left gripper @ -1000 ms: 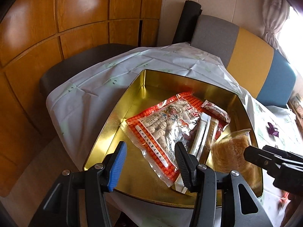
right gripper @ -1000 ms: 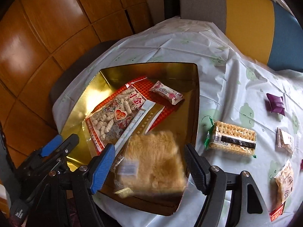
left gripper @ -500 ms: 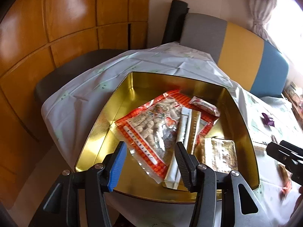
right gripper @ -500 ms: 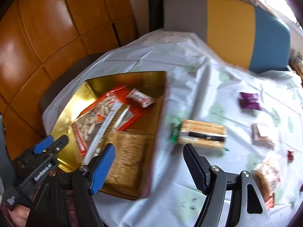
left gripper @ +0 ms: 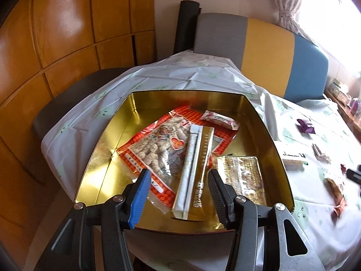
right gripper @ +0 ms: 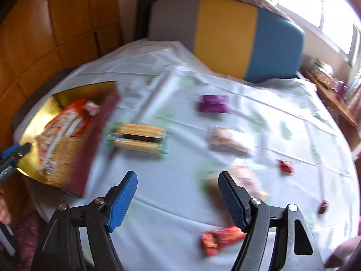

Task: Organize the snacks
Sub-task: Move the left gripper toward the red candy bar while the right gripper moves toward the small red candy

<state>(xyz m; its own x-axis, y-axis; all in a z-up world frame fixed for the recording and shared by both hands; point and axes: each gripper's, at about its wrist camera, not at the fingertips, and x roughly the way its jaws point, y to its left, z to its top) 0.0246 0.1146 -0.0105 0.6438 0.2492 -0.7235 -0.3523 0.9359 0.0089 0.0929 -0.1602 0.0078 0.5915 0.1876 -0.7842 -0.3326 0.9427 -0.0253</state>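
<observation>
A gold tin box (left gripper: 108, 135) sits on the white tablecloth and holds a red puffed-snack bag (left gripper: 158, 144), two long stick packs (left gripper: 196, 160), a small pink candy (left gripper: 220, 119) and a cracker pack (left gripper: 241, 176). My left gripper (left gripper: 178, 178) is open and empty over the box's near edge. My right gripper (right gripper: 177, 180) is open and empty above the cloth. Ahead of it lie a cracker pack with a dark band (right gripper: 137, 137), a purple packet (right gripper: 213, 103), a tan packet (right gripper: 225, 139) and small red sweets (right gripper: 286, 166). The box (right gripper: 90, 140) is at its left.
A grey, yellow and blue chair back (left gripper: 266, 52) stands behind the table. Wooden wall panels (left gripper: 56, 33) and a dark seat (left gripper: 74, 94) are at the left. An orange wrapper (right gripper: 218, 239) lies near my right gripper. The right wrist view is blurred.
My right gripper let the cracker pack go into the box and has swung right over the tablecloth. My left gripper stayed open over the box, shifting slightly.
</observation>
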